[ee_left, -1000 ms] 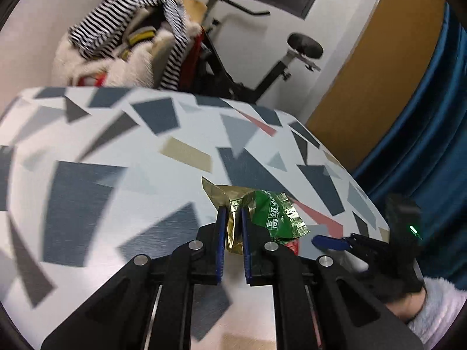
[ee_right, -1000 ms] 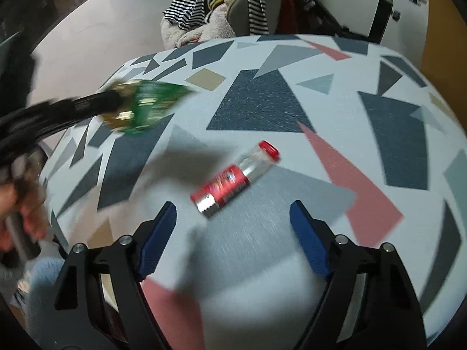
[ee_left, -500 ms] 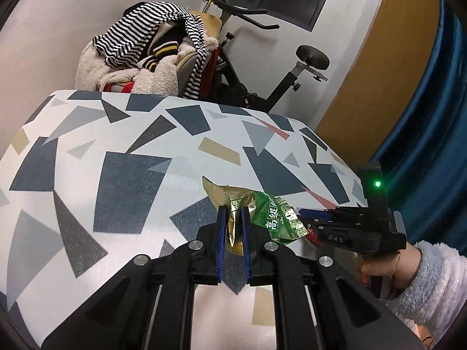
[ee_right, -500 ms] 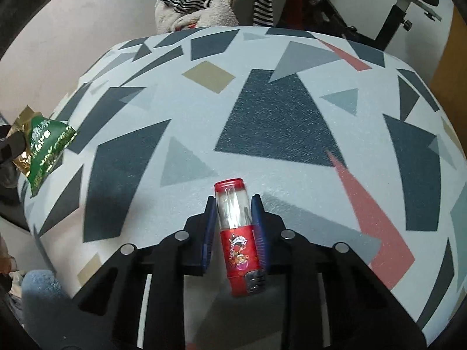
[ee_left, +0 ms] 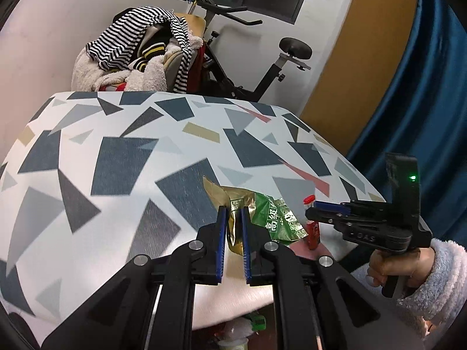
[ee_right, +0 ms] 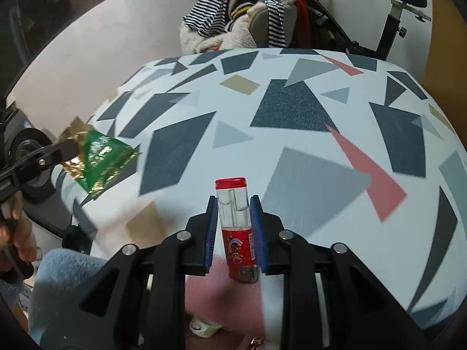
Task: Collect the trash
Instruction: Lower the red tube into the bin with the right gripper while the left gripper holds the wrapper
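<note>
- The left gripper (ee_left: 232, 218) has its blue-padded fingers (ee_left: 221, 227) clenched on a crumpled green-and-gold foil snack wrapper (ee_left: 271, 218); the gold end sits between the pads, and the green part spills out past the right fingertip.
- From the right wrist view, that wrapper hangs in the air beside the left edge of the worktop (ee_right: 292, 151), a rounded surface printed with dark blue, grey, tan and pink angular shapes.
- The right gripper (ee_right: 233, 204) has just been closing, and its fingers (ee_right: 211, 213) now grasp a small clear plastic tube with a red cap and a red printed label (ee_right: 235, 218). The tube stands lengthwise between the pads, the cap reaching past the fingertips and the labelled end lying back toward the gripper body.
- In the left wrist view, the right gripper shows side-on to the right of the left fingers, held by a hand (ee_left: 391, 265) in a fluffy white sleeve (ee_left: 432, 280).
- Beyond the fingers, past the far edge of the worktop, a pile of striped and fleecy clothes (ee_left: 140, 52) lies on a chair beside a black exercise bike (ee_left: 274, 67).
</note>
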### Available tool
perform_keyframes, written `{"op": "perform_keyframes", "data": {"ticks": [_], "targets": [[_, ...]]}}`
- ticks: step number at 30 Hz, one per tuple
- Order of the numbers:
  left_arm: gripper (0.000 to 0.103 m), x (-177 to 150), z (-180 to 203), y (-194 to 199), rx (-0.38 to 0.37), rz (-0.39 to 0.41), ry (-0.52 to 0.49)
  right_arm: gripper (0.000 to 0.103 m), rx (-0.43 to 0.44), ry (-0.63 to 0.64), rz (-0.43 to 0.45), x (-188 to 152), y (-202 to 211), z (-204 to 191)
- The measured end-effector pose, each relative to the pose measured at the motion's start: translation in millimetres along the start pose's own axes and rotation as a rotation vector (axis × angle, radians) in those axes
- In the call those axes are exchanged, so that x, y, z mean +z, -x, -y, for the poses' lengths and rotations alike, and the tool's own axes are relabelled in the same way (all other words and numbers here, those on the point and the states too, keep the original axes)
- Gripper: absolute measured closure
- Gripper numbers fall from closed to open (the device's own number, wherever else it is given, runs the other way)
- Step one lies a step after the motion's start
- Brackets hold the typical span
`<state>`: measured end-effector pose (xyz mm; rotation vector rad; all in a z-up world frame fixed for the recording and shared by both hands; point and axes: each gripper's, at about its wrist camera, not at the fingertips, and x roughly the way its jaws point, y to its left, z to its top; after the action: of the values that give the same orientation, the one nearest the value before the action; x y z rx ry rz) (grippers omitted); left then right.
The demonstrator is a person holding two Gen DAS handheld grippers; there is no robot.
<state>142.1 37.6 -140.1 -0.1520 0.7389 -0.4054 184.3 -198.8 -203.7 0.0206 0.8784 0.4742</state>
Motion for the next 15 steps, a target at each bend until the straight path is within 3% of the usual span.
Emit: {"op": "perform_keyframes", "data": {"ticks": [9,11,15], "targets": [[0.093,-28,15,27,0.009,0.005,-0.006,0.079,0.023,0.032,0.033,-31,33,-22],[0.093,-33,18,35,0.013,0.013,-0.009,0.087,0.036,0.026,0.037,-35,38,-26],[0.093,-37,21,46,0.021,0.023,-0.025,0.088,0.058,0.041,0.034,-45,48,-37]]}}
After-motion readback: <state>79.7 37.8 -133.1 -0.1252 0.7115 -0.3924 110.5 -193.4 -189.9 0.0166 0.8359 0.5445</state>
